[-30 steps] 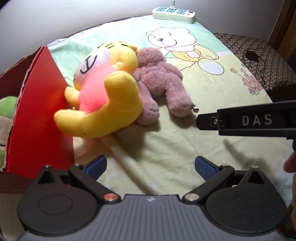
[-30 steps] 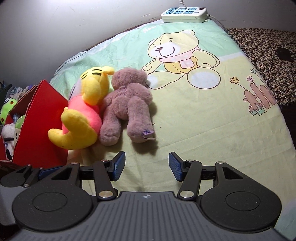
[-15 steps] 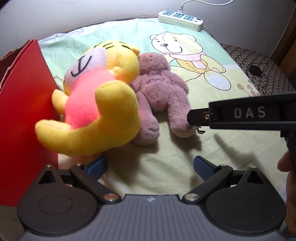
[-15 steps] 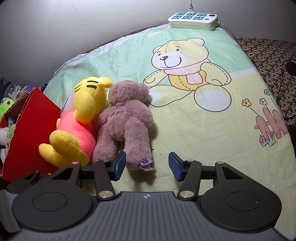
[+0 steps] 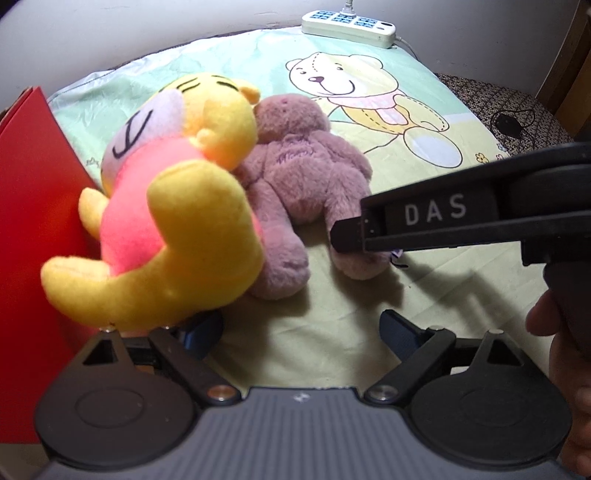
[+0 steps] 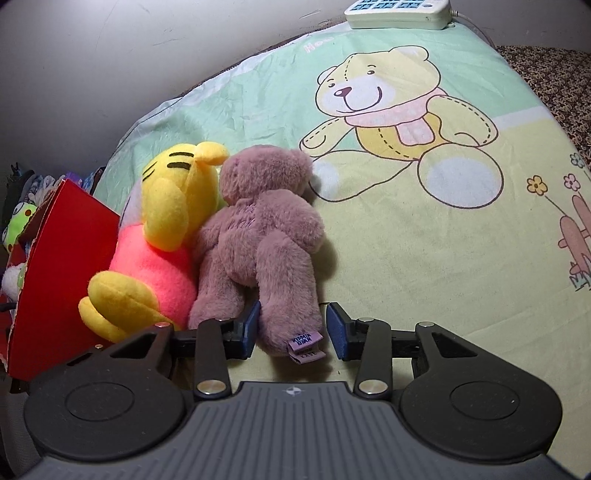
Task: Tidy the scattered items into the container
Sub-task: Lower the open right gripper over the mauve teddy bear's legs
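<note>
A yellow plush in a pink shirt leans against the red box on the bed. A mauve teddy bear lies face down beside it. My right gripper straddles the bear's right leg and its jaws are closing. The left pad touches the fur, while the right pad stands a sliver off. My left gripper is wide, its jaws closing slightly. The yellow plush's leg overhangs its left finger, and only sheet lies between the pads.
Other plush toys fill the red box. A white power strip lies at the bed's far edge by the wall. A dark patterned cover with a black cable lies to the right. A hand holds the right gripper.
Both grippers have come forward and down onto the toys. The right jaws have narrowed around the bear's leg. The yellow plush now looms over the left gripper's left finger.
</note>
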Demonstrator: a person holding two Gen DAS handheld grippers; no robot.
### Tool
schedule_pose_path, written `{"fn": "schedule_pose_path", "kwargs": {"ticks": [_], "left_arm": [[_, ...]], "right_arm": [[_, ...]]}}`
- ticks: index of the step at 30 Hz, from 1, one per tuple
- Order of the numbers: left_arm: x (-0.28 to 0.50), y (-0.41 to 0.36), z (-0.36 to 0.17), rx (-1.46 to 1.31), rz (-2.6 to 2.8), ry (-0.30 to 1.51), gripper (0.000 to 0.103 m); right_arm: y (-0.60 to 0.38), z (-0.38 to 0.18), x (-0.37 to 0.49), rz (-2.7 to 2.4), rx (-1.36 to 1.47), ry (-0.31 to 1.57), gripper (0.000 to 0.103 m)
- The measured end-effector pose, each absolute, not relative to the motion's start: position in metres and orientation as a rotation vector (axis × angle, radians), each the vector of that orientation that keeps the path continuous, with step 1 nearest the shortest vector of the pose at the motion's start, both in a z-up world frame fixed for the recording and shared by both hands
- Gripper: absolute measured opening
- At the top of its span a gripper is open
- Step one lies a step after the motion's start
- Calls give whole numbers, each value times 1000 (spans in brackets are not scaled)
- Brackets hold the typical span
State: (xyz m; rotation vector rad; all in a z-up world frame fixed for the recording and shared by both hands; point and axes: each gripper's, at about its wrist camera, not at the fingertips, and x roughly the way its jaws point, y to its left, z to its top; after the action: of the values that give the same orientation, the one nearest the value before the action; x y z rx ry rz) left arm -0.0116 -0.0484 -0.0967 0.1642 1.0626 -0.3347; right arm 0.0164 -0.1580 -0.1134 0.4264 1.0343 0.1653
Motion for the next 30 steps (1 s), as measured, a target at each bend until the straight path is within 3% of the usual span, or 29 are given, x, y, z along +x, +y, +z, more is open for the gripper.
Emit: {"fn": "schedule_pose_path", "kwargs": {"ticks": [9,12,27,30], "left_arm": [[-18,-44,-93,165,-324,1032,89],[-23,-44,-90,161,-365,1030,85],[-64,-61,-79,150,-698,1079,85],[-66,-65,-79,164,-730,1081,85]], "right_arm": [[-145,-110,18,174,314,1052,33],[-149,-108,9,181,300,1082,33],[-186,-104,-71,213,232,1167,33],[-195,-103,-80,217,295,1152,38]]}}
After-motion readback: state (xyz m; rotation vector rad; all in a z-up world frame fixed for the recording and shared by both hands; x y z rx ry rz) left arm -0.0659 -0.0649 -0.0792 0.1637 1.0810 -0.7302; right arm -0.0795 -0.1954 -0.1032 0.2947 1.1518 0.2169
